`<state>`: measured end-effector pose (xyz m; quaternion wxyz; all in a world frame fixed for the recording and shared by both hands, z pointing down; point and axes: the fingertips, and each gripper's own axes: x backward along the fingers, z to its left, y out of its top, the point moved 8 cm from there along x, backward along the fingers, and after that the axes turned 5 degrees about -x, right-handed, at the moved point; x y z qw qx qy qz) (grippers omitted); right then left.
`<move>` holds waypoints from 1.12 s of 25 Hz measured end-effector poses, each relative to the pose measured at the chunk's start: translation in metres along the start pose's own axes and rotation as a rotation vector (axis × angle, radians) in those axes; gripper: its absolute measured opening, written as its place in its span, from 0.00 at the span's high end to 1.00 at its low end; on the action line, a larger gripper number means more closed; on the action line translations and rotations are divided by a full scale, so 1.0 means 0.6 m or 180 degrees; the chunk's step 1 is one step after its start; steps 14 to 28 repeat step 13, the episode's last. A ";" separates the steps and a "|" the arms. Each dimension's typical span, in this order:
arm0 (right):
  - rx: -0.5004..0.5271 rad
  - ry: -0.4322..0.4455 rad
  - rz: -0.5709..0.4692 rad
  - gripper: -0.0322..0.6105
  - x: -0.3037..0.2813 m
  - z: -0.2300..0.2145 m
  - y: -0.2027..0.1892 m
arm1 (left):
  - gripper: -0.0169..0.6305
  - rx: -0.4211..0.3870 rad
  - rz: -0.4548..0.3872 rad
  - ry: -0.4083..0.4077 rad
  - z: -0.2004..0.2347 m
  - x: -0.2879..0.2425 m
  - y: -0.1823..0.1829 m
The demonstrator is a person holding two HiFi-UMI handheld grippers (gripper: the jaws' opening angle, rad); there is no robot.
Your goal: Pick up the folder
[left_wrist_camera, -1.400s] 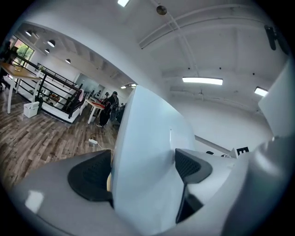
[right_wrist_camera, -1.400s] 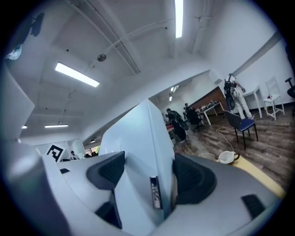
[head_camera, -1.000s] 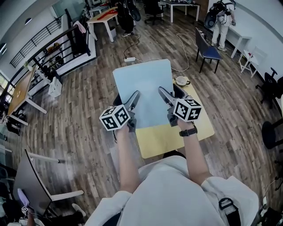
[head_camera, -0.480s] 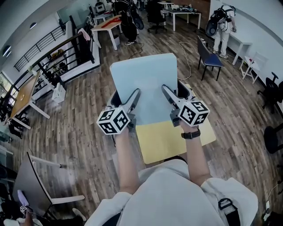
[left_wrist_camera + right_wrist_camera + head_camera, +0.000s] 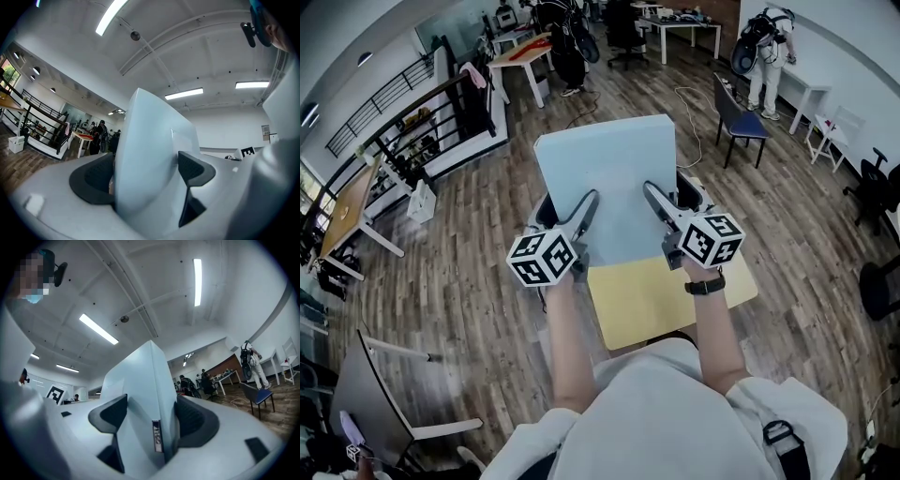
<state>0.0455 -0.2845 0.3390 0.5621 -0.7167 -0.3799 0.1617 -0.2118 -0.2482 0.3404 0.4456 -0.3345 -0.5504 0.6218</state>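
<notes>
Left gripper [image 5: 586, 202] is clamped on the near edge of the pale blue flat plastic folder [image 5: 605, 169], and the right gripper [image 5: 649, 192] is pinching that same edge a bit further right. Both gripper views show the dark pads squeezed against the sheet from either side, no gap. The folder looks clear of the small yellow-topped table [image 5: 656, 295], held above its far end and tilted up, with the ceiling lights behind it in the gripper views. So I'd say the pick-up is basically done, and all that's left is maybe lifting it clear and keeping it steady. The table sits on a dark wood plank floor [image 5: 478, 281]. Beyond its far right corner there's a blue-seated chair [image 5: 741, 111], past that a person in white [image 5: 766, 42], and off to its far left a black metal railing [image 5: 441, 103].
</notes>
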 end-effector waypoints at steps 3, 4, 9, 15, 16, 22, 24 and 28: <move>0.0003 -0.0037 0.0015 0.48 -0.002 -0.009 0.003 | 0.32 0.0000 0.0029 -0.0012 -0.001 -0.012 -0.004; 0.0002 -0.0045 0.0022 0.48 -0.002 -0.013 0.001 | 0.32 0.0005 0.0040 -0.0017 -0.001 -0.016 -0.007; -0.0027 -0.0070 0.0051 0.48 -0.005 -0.033 -0.012 | 0.32 0.0034 0.0085 -0.0018 0.001 -0.031 -0.024; -0.0043 -0.0088 0.0060 0.48 -0.012 -0.041 -0.012 | 0.32 0.0039 0.0111 -0.0004 0.004 -0.040 -0.025; -0.0043 -0.0088 0.0060 0.48 -0.012 -0.041 -0.012 | 0.32 0.0039 0.0111 -0.0004 0.004 -0.040 -0.025; -0.0043 -0.0088 0.0060 0.48 -0.012 -0.041 -0.012 | 0.32 0.0039 0.0111 -0.0004 0.004 -0.040 -0.025; -0.0043 -0.0088 0.0060 0.48 -0.012 -0.041 -0.012 | 0.32 0.0039 0.0111 -0.0004 0.004 -0.040 -0.025; -0.0043 -0.0088 0.0060 0.48 -0.012 -0.041 -0.012 | 0.32 0.0039 0.0111 -0.0004 0.004 -0.040 -0.025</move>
